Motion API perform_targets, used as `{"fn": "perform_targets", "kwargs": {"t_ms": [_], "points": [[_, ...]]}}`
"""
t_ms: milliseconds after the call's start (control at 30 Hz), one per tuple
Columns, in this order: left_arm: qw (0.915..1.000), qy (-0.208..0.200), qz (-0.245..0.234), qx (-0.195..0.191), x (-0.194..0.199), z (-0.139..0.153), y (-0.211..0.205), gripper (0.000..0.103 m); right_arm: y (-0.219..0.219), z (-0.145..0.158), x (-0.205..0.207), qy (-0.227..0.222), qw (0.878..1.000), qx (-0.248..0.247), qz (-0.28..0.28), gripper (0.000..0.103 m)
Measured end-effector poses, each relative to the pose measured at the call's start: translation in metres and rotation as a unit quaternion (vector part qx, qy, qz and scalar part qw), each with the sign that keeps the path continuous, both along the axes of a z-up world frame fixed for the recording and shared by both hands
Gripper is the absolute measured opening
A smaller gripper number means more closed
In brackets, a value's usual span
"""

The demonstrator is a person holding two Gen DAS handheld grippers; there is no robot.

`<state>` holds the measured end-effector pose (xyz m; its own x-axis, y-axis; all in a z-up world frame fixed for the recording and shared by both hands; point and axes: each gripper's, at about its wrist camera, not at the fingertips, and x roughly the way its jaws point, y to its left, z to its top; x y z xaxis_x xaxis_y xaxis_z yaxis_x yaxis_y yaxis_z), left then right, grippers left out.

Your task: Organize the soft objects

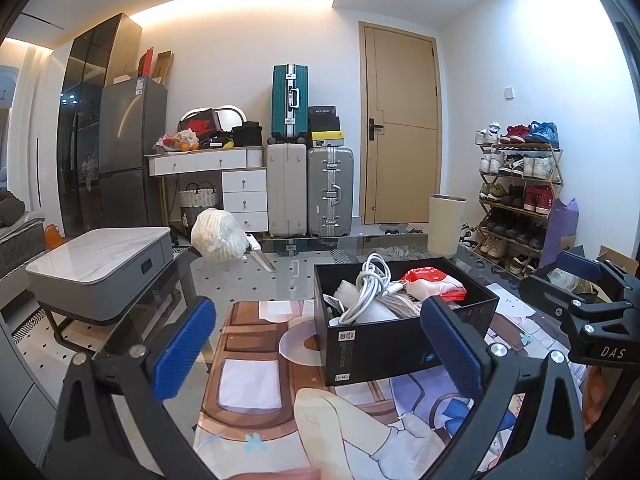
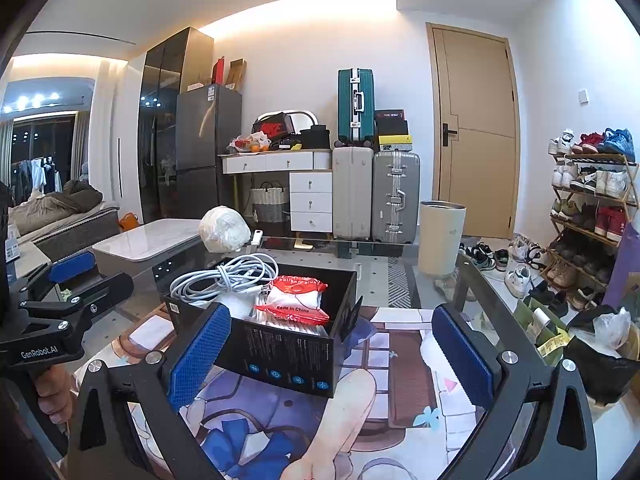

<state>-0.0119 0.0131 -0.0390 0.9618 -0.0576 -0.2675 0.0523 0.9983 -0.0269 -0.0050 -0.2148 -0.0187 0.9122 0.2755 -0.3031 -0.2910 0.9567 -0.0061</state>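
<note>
Looking through the left wrist view first, the left tongs point(image 1: 316, 344) hang wide apart and empty over the glass worktop point(image 1: 224, 280), with the black box point(image 1: 384, 344) sitting at about 1 o'clock just ahead of the right blue pad. The box already holds a coiled white cable point(image 1: 370, 286), a red-and-white soft packet point(image 1: 434, 284) and some foam-ish white stuff, so it looks like most of the sorting is done. The right tool point(image 1: 588, 300) pokes in at 3 o'clock. A printed mat point(image 1: 256, 360) lies under everything, and a white plastic-wrapped bundle point(image 1: 218, 236) sits at 11 o'clock near the far edge, well apart from the box. Switching to the right wrist view, the right tongs point(image 2: 332, 352) are also spread open with nothing in them, the box point(image 2: 288, 348) between the pads but not touched, the packet point(image 2: 296, 300) on top at 12 o'clock. If the bundle point(image 2: 224, 230) is next, I'd say come in low, pinch the middle gently since it'll squish, and lift clear of the box rim before dropping it in. Room-wise: suitcases point(image 2: 396, 196), a door point(image 2: 476, 132) and a shoe rack point(image 2: 592, 208) from 12 to 3 o'clock.
</note>
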Motion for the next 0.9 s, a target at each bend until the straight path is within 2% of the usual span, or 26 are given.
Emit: {"fn": "perform_targets", "kwargs": {"t_ms": [900], "points": [[1.0000,0.007,0.000,0.006,0.0012,0.0023,-0.0058,0.103,0.0010,0.0015,-0.0026,-0.002,1.000,-0.002,0.002,0.102]]}}
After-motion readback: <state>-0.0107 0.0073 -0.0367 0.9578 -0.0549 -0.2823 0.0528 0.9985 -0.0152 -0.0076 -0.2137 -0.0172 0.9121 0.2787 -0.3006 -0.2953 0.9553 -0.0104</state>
